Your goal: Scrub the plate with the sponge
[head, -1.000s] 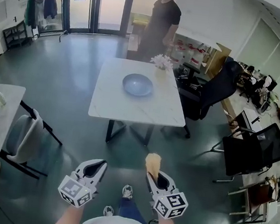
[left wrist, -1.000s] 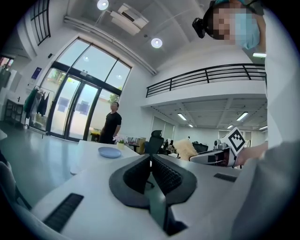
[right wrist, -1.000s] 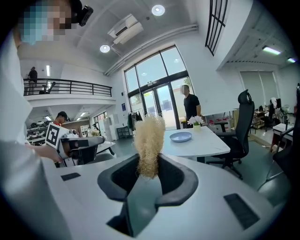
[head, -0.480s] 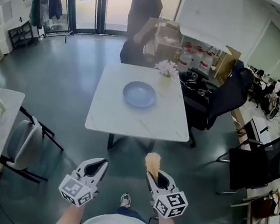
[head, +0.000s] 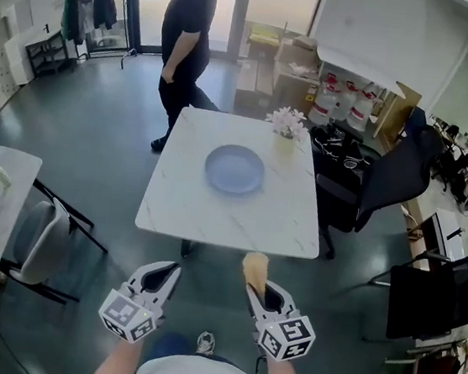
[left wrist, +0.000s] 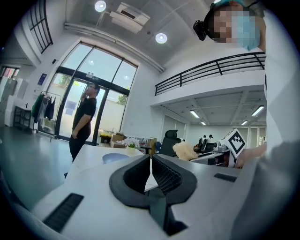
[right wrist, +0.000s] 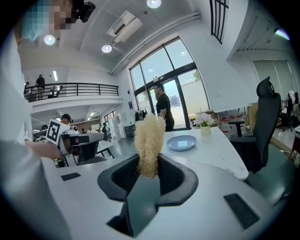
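A pale blue plate [head: 234,169] lies in the middle of a white marble table [head: 196,220]; it also shows in the right gripper view as the plate [right wrist: 182,142] and faintly in the left gripper view as the plate [left wrist: 114,157]. My right gripper [head: 257,288] is shut on a tan fibrous sponge [head: 255,269], which sticks up from the jaws as the sponge [right wrist: 149,140]. My left gripper [head: 160,279] is shut with nothing in it. Both grippers hover over the floor, just short of the table's near edge.
A small vase of pale flowers [head: 287,126] stands at the table's far right. A person in black [head: 184,40] walks past the far left corner. Black office chairs [head: 379,179] stand to the right; a second table with a chair [head: 37,238] is at the left.
The table and plate have come closer to both grippers. The person in black has walked from behind the table to its far left. The grip on the sponge is unchanged.
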